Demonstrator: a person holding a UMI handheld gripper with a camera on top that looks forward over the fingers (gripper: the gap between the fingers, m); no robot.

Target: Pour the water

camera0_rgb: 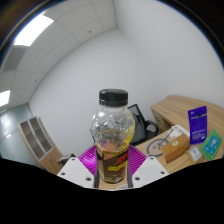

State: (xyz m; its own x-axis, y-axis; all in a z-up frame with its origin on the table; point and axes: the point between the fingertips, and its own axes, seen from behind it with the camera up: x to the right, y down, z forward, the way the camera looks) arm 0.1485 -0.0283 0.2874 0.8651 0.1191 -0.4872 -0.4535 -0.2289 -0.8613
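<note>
Clear plastic bottle point(114, 140) with black cap clamped between the gripper point(113, 170) and its magenta pads, lifted upright, wooden table point(182, 110) beyond to the right, purple carton point(198, 126) standing there

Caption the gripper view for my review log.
Tool shut on a black-capped clear bottle, lifted above a wooden table holding a purple box.

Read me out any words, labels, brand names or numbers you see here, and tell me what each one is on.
No text here can be read.
Bottle between the tool's fingers: its yellow and red label shows print, too blurred to read.
Purple box on the wooden table: pale markings, too small to read.
Cardboard box beside it: no readable print.
</note>
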